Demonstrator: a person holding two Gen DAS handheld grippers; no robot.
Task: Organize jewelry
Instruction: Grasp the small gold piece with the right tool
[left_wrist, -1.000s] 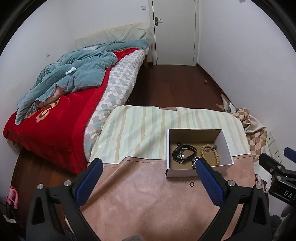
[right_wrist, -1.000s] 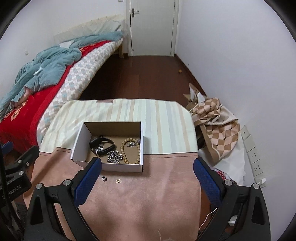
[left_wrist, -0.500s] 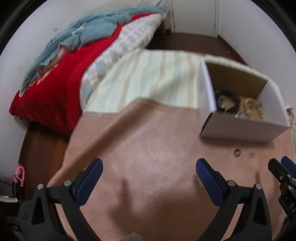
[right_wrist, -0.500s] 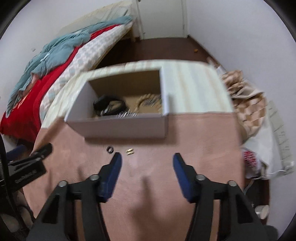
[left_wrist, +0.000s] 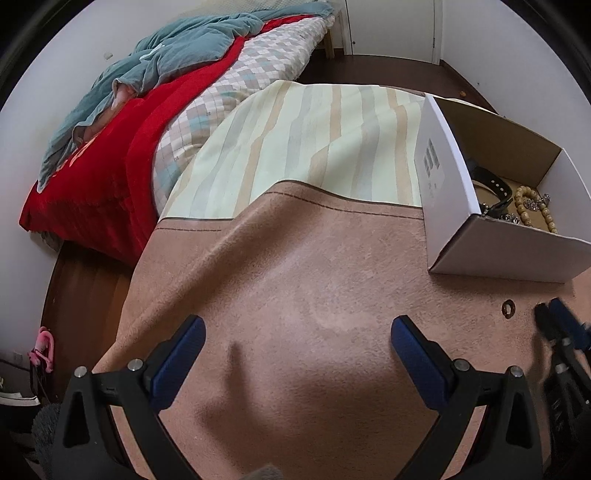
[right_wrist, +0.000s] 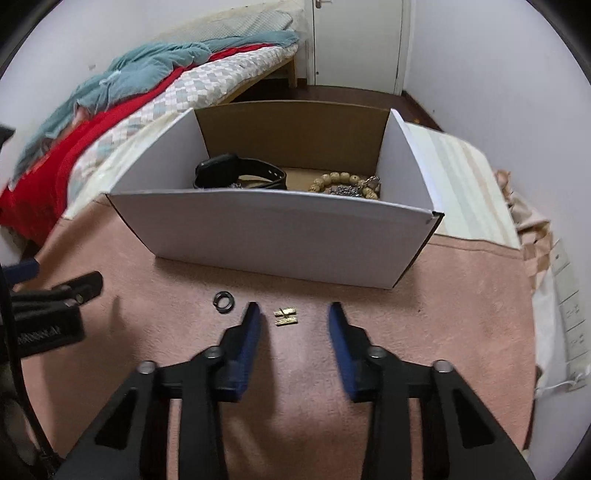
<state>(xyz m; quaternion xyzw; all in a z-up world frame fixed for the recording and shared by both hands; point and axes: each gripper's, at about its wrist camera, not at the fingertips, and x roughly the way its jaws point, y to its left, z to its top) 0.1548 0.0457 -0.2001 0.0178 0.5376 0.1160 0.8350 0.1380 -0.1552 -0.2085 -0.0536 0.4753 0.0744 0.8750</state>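
A white cardboard box (right_wrist: 280, 240) stands on the pink cloth and holds a black watch (right_wrist: 236, 173), a beaded bracelet (right_wrist: 343, 182) and silver chains. In front of it lie a black ring (right_wrist: 223, 297) and two small gold pieces (right_wrist: 285, 316). My right gripper (right_wrist: 293, 314) is partly open and low over the cloth, with the gold pieces between its fingertips, untouched. My left gripper (left_wrist: 295, 339) is wide open and empty over bare cloth, left of the box (left_wrist: 480, 251). The ring (left_wrist: 508, 307) and the right gripper's tips (left_wrist: 557, 321) show in the left wrist view.
The table (left_wrist: 295, 258) carries a pink and striped cloth. A bed (left_wrist: 129, 147) with red and teal covers lies to the left. A checked cloth (right_wrist: 532, 229) hangs at the right by a white wall. A closed door (right_wrist: 354, 37) is at the back.
Both grippers have dropped low and forward toward the cloth. The right gripper has narrowed and come to straddle the gold pieces. The left gripper stays wide open.
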